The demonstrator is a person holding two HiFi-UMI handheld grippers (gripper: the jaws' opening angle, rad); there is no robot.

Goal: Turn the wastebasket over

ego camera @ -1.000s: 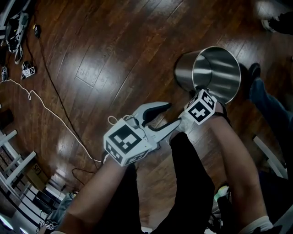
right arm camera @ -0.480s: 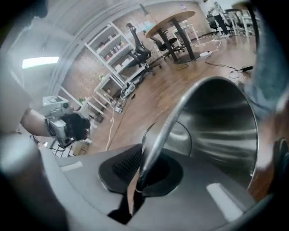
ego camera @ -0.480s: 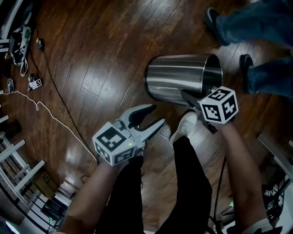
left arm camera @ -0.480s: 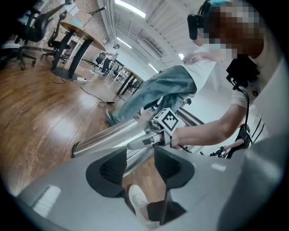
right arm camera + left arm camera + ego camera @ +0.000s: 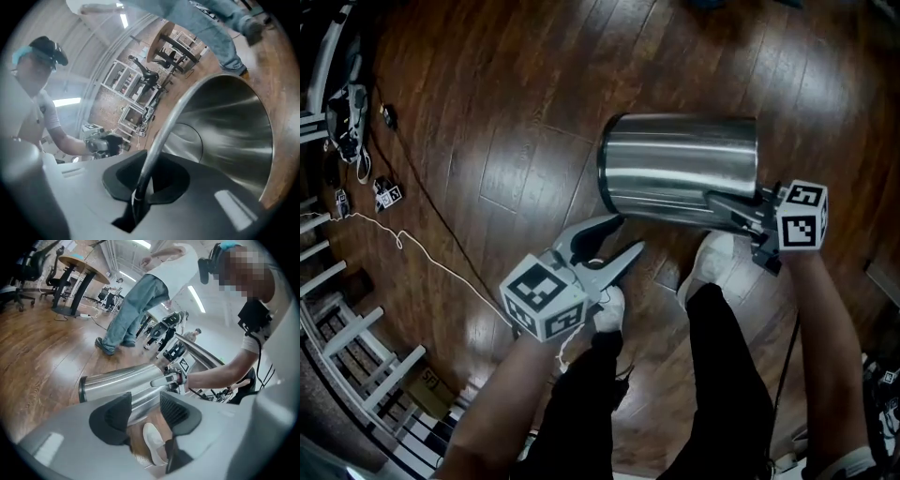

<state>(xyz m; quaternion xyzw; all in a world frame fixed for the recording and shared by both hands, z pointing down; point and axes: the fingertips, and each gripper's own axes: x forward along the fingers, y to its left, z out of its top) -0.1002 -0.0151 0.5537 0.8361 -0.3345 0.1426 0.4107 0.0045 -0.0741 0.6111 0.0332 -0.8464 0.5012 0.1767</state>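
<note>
The steel wastebasket [image 5: 680, 169] hangs on its side above the wood floor, mouth to the right and dark-banded base to the left. My right gripper [image 5: 739, 212] is shut on the mouth's rim; in the right gripper view the thin rim [image 5: 161, 136] runs between the closed pads of the right gripper [image 5: 143, 180], with the shiny inside beyond. My left gripper [image 5: 614, 240] stands open with nothing in it, just below the base end and apart from it. In the left gripper view, past the left gripper [image 5: 143, 411], the wastebasket [image 5: 122, 380] lies level, with a white shoe below.
Cables [image 5: 394, 234] trail over the floor at the left, and white bars [image 5: 347, 328] stand at the lower left. My white shoes [image 5: 712, 258] are under the basket. A second person in jeans [image 5: 126, 310] stands behind it, near a round desk [image 5: 77, 263].
The wastebasket has tipped from upright to lying level and has risen with my right gripper on its rim. The left gripper sank a little. The other person's legs left the head view.
</note>
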